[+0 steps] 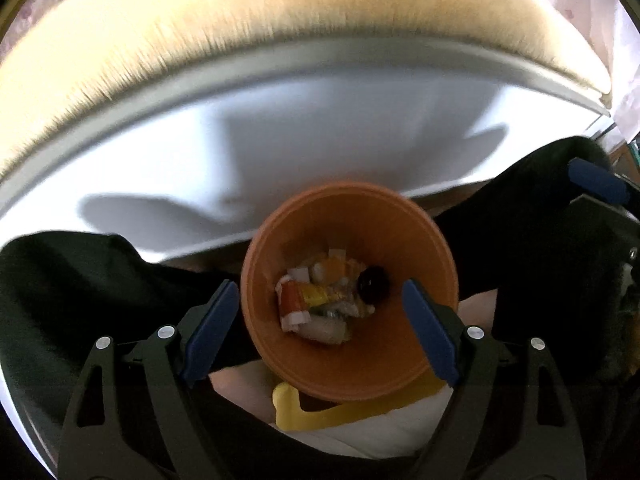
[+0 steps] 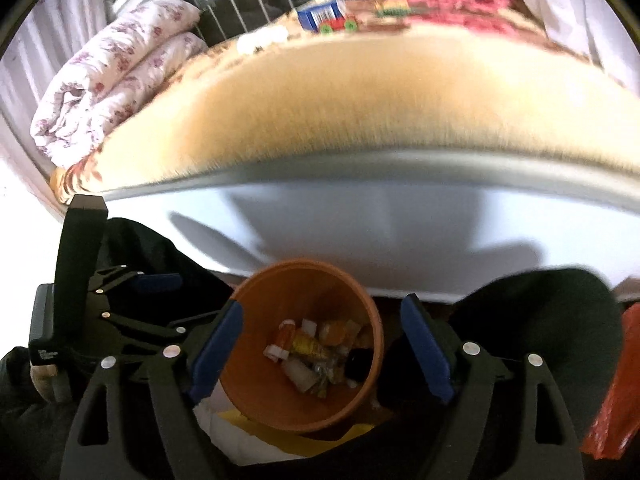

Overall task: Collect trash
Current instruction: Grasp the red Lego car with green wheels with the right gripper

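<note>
The left gripper (image 1: 320, 328) hangs above the orange bin (image 1: 348, 364), its 2 fingers spread wide and holding nothing. The right gripper (image 2: 320, 348) does likewise. The trash (image 1: 324, 300) (wrappers, scraps, 1 dark round piece) lies at the bin's bottom, beside the white bed frame (image 1: 280, 144).

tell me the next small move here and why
Probably swing the right gripper up toward the bed for another piece. Both grippers are open and empty above the orange bin, which already holds wrappers, so nothing is left to drop. A blue box and other blurred items lie on the bed's far side; whether they are trash is unclear.
</note>
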